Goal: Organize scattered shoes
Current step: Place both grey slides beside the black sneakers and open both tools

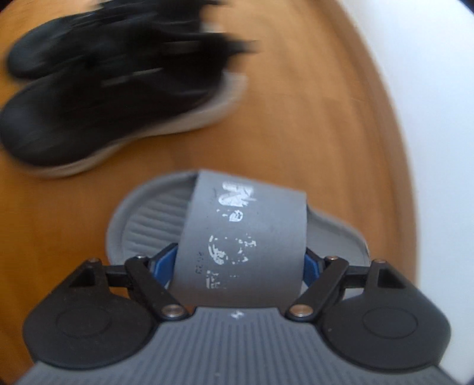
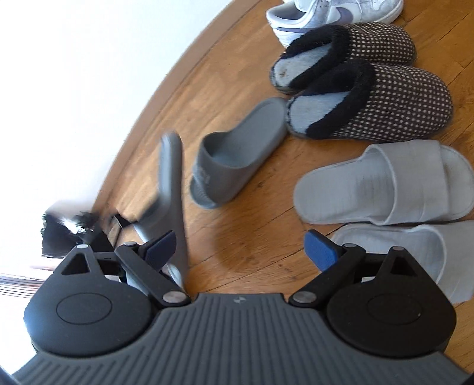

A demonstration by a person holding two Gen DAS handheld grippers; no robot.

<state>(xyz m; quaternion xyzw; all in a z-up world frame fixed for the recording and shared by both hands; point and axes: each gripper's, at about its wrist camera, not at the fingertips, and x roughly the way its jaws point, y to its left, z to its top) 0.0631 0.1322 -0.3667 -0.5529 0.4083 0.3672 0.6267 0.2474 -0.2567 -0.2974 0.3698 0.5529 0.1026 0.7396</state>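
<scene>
Left tool [image 1: 240, 263] grips the strap of a grey slide [image 1: 237, 225] above the wooden floor [image 1: 296, 124], beside what look like blurred black sneakers [image 1: 112, 88]; right tool [image 2: 241, 247] stands wide, empty, near another grey slide [image 2: 237, 157]

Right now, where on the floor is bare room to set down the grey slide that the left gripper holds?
Bare wood lies between the other grey slide, the white slippers and the open right gripper. Toward the dotted slippers and white sneakers it is crowded.
</scene>
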